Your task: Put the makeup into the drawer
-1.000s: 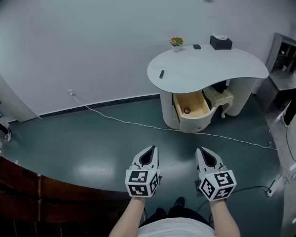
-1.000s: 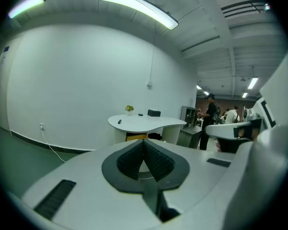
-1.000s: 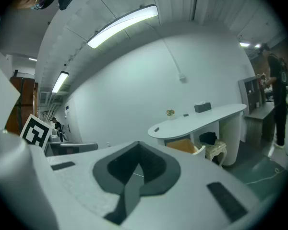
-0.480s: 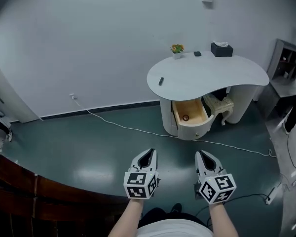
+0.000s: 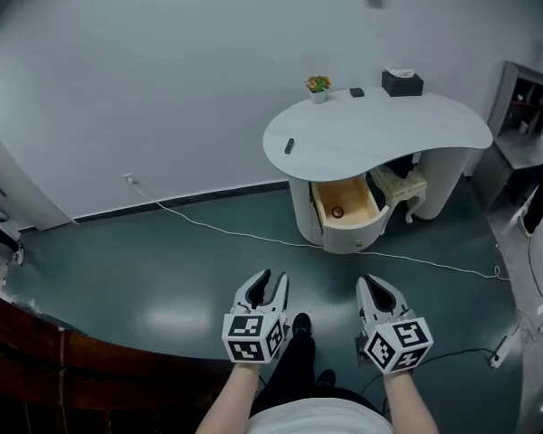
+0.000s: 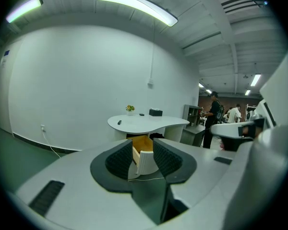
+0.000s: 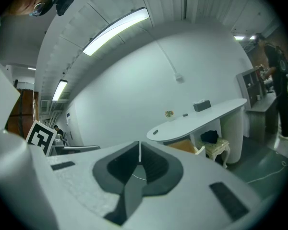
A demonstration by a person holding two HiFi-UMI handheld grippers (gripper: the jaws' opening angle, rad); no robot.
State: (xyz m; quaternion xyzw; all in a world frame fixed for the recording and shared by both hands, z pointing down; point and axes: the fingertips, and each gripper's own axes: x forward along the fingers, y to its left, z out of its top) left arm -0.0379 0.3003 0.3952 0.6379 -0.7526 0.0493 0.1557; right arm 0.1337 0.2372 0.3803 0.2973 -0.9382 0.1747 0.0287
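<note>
A white curved dressing table [image 5: 380, 127] stands across the room by the wall. Its wooden drawer [image 5: 346, 203] is pulled out, with a small round dark thing [image 5: 338, 212] inside. A small dark makeup stick [image 5: 290, 146] lies on the tabletop's left part. My left gripper [image 5: 266, 284] is held low and far from the table; its jaws are opening with nothing between them. Beside it my right gripper [image 5: 374, 287] is shut and empty. The left gripper view shows the drawer [image 6: 143, 143] through the parted jaws; in the right gripper view the jaws [image 7: 140, 163] meet.
A potted plant [image 5: 318, 84], a small dark item [image 5: 357, 92] and a black tissue box [image 5: 404, 81] stand at the table's back. A cream stool [image 5: 404, 184] sits under it. A white cable [image 5: 235, 231] crosses the green floor. Wooden furniture [image 5: 63, 364] is near my left; shelves [image 5: 523, 107] at right.
My left gripper's jaws have parted. The table has shifted slightly left in the head view, and a dark shoe now shows between my arms.
</note>
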